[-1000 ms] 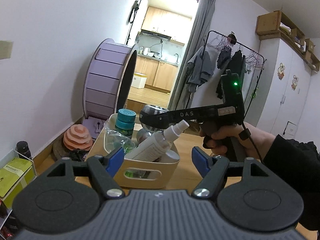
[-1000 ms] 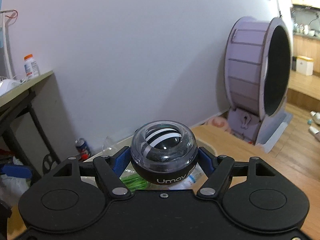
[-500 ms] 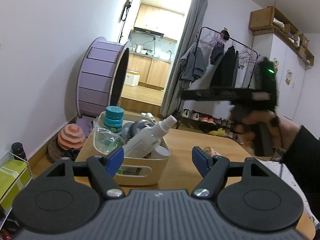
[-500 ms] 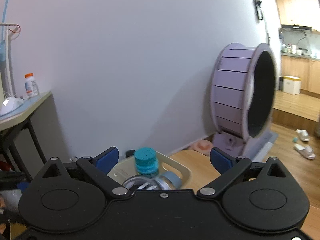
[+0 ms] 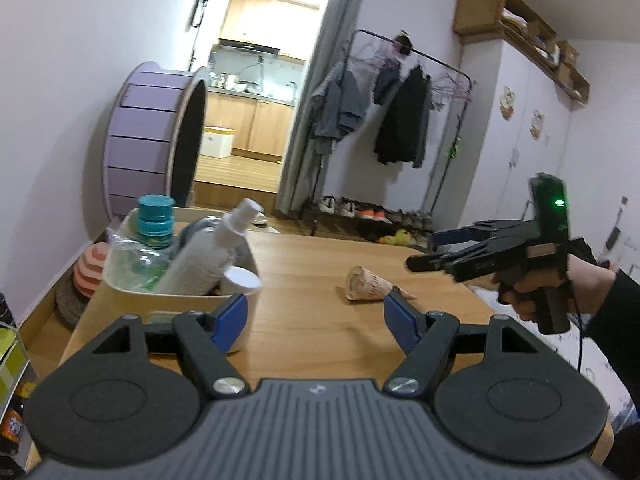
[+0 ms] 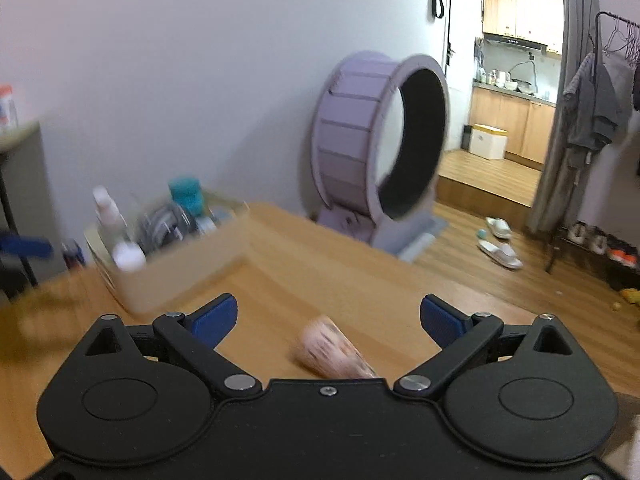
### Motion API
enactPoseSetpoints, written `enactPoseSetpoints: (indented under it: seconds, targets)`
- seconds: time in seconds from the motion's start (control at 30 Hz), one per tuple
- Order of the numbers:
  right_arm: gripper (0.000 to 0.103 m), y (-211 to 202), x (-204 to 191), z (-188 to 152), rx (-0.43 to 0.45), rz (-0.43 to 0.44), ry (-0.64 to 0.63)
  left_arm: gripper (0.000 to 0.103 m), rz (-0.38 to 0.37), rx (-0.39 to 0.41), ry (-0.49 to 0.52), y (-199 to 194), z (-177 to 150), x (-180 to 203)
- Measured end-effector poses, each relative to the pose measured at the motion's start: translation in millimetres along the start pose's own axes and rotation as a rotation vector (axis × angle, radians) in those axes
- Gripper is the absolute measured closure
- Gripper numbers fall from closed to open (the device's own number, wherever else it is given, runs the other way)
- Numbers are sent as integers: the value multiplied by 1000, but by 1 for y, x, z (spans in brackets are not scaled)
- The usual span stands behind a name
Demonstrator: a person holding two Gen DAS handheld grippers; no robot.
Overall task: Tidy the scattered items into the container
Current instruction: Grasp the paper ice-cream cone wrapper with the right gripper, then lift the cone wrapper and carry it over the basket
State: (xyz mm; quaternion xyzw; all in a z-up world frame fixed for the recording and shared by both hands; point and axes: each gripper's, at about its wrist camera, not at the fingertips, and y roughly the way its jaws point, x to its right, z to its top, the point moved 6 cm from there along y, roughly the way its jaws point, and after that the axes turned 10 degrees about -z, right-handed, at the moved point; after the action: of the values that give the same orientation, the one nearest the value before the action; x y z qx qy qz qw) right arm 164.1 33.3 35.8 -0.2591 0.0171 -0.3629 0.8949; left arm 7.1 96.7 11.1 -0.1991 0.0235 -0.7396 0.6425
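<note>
While one loose item is left on the tabletop, the entry begins with it: a cone-shaped packet in pinkish-tan printed paper [image 5: 370, 290], lying on its side on the light wooden table [image 5: 312, 264], wide end toward the container and tip toward the right gripper; nothing touches it.

Right gripper [image 6: 328, 318]: black tongs with blue pads, spread wide, holding nothing. In its own blurred view the packet [image 6: 332, 350] lies between and just below the fingertips. From the left wrist view it hangs [image 5: 430, 248] near the packet, above and to its right.

Left gripper [image 5: 316, 320]: likewise wide open and empty, hovering low over the table in front of the container.

Container: a cream plastic bin with handle slot [image 5: 176, 300], well apart from the packet on the table's left. Contents: a teal-capped clear bottle [image 5: 156, 220], a white spray bottle [image 5: 208, 256] leaning diagonally, a white round cap [image 5: 241, 280], and a grey rounded object, partly hidden.

Handling note (judgement): the step in hand looks to be picking up the packet. Lower the right tongs to straddle the cone's thicker end across its width and close gently, since paper may crush or the taper may slip. Set it in the bin's free gap, clear of the leaning spray bottle.
</note>
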Motion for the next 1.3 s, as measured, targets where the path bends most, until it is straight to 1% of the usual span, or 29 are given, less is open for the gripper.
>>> enactPoseSetpoints:
  seconds: [0.07, 0.13, 0.2, 0.33, 0.4, 0.43, 0.53, 0.57, 0.6, 0.63, 0.67, 0.7, 0.8, 0.9, 1.0, 1.1, 1.3]
  targets:
    - [5, 7, 0, -10, -27, -7, -32, 29, -4, -13, 8, 5, -2, 3]
    - [5, 23, -7, -14, -60, 0, -98, 29, -6, -25, 13, 10, -4, 4]
    - [8, 37, -13, -20, -88, 16, -160, 29, -4, -30, 15, 13, -5, 3]
    - [15, 48, -13, -36, -121, 54, -160, 29, 3, -44, 8, 20, -6, 0]
    - [22, 56, -10, -40, -129, 63, -154, 29, 3, -48, 7, 22, -7, -1]
    - [23, 61, -9, -42, -136, 68, -151, 29, 2, -51, 7, 22, -7, -1]
    - [35, 73, -7, -46, -165, 94, -126, 29, 0, -53, 8, 23, -6, 0]
    - [43, 74, -6, -48, -169, 108, -113, 29, 0, -53, 6, 22, -5, 0]
    - [53, 74, -5, -49, -166, 124, -94, 29, 0, -52, 4, 22, -5, -1]
    - [57, 74, -3, -49, -165, 137, -74, 29, 0, -51, 2, 22, -5, -1]
    - [66, 72, -1, -51, -163, 147, -59, 29, 0, -50, 0, 21, -5, -2]
    - [70, 70, 0, -51, -162, 155, -47, 29, 0, -49, -1, 20, -5, -2]
    - [71, 62, 3, -50, -151, 172, -12, 29, 3, -43, 0, 19, -4, -3]
    - [71, 46, 7, -43, -112, 180, 30, 29, 6, -35, -7, 15, -3, -4]
    - [71, 29, 7, -30, -70, 182, 45, 29, 13, -25, -7, 10, -1, -5]
    - [71, 14, 1, -10, -30, 202, 66, 29, 21, -12, -13, 4, 0, -8]
    - [71, -4, -35, 43, 49, 290, 53, 29, 38, 18, -19, -7, 6, -14]
